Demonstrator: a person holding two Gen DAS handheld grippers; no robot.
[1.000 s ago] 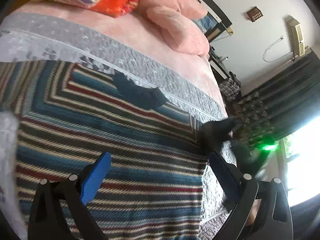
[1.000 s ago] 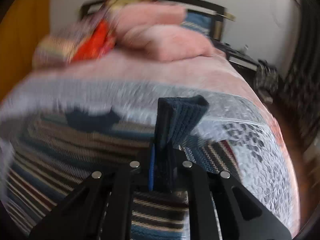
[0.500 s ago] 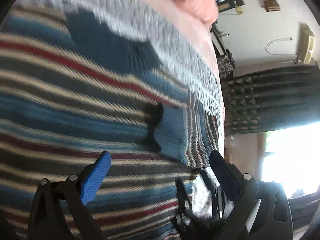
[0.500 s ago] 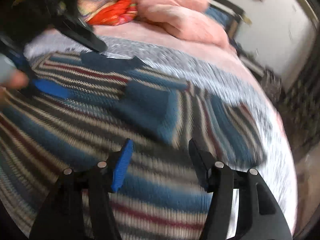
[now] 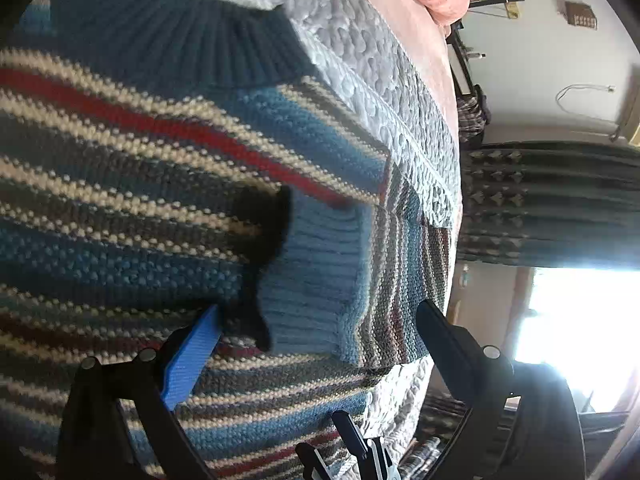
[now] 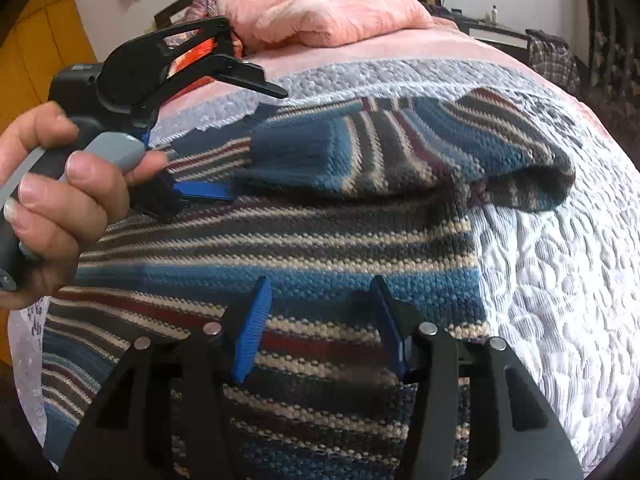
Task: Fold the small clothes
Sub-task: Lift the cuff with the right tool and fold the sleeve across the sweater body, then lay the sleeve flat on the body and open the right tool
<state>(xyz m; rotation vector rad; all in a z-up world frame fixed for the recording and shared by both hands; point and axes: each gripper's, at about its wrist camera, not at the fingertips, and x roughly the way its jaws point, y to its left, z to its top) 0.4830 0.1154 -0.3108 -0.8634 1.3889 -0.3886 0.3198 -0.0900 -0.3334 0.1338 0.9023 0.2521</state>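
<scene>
A knitted sweater (image 6: 320,248) with blue, grey, cream and red stripes lies flat on the bed. Its sleeve (image 6: 400,160) is folded across the body, and the ribbed blue cuff (image 5: 316,272) rests on the chest below the dark collar (image 5: 180,40). My left gripper (image 5: 320,332) is open and low over the sweater, with the cuff lying between its fingers. In the right wrist view, a hand (image 6: 60,200) holds the left gripper (image 6: 248,140) at the cuff. My right gripper (image 6: 320,320) is open with nothing in it, just above the sweater's lower body.
The sweater lies on a grey quilted blanket (image 6: 560,280) over a pink bedspread (image 6: 400,44). Pink pillows (image 6: 320,12) and an orange cushion sit at the head of the bed. Dark curtains (image 5: 552,208) and a bright window stand beyond the bed's edge.
My right gripper let go of the sleeve cuff, which now lies across the sweater's body, and it drew back. My left gripper moved down close over the cuff.
</scene>
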